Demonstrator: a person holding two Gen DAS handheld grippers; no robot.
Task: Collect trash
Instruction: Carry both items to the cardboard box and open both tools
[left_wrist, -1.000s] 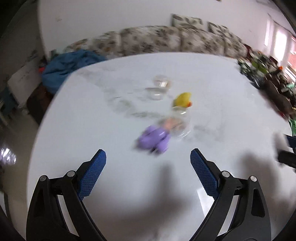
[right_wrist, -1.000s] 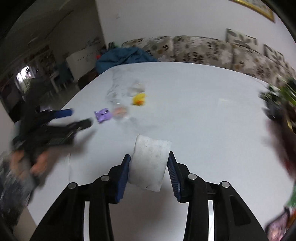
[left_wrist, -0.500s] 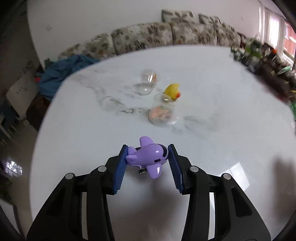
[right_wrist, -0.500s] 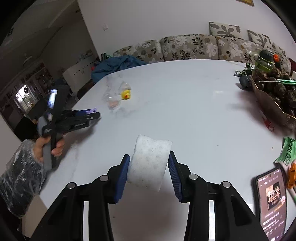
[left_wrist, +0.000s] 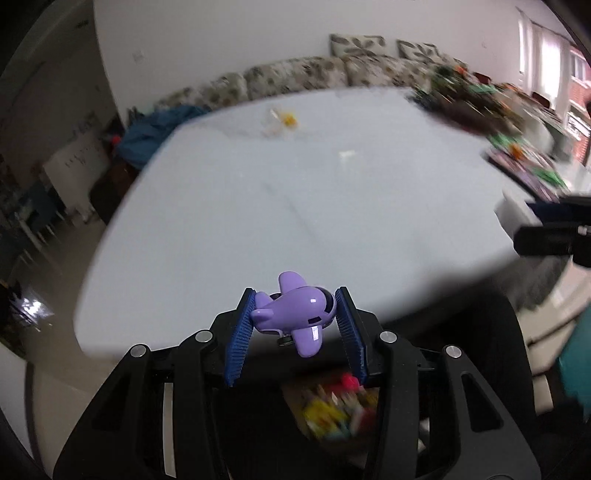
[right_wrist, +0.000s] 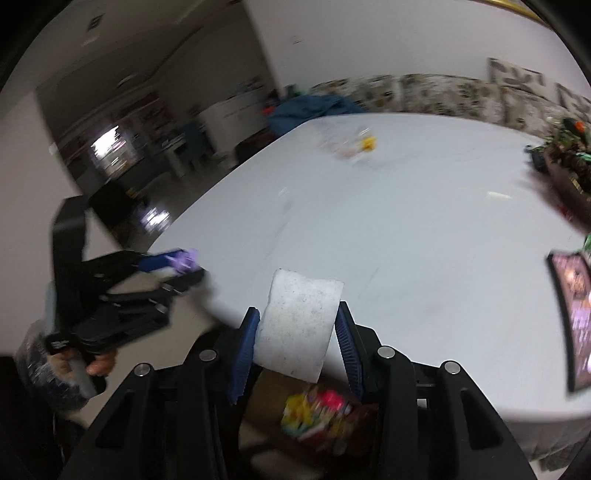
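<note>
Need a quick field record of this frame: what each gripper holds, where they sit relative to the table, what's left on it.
left gripper: shut on purple toy plane, at the table's near edge
right gripper: shut on white sponge, at the near edge
table: white, marbled
left on table: yellow duck beside clear capsules, blurred, far side
below grippers: colourful items, blurred, off the table edge; container not identifiable
right side of table: phone, dark clutter

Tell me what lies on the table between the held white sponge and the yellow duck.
Nothing: in the right wrist view, bare white table runs from the white sponge in the right gripper to the yellow duck.
</note>
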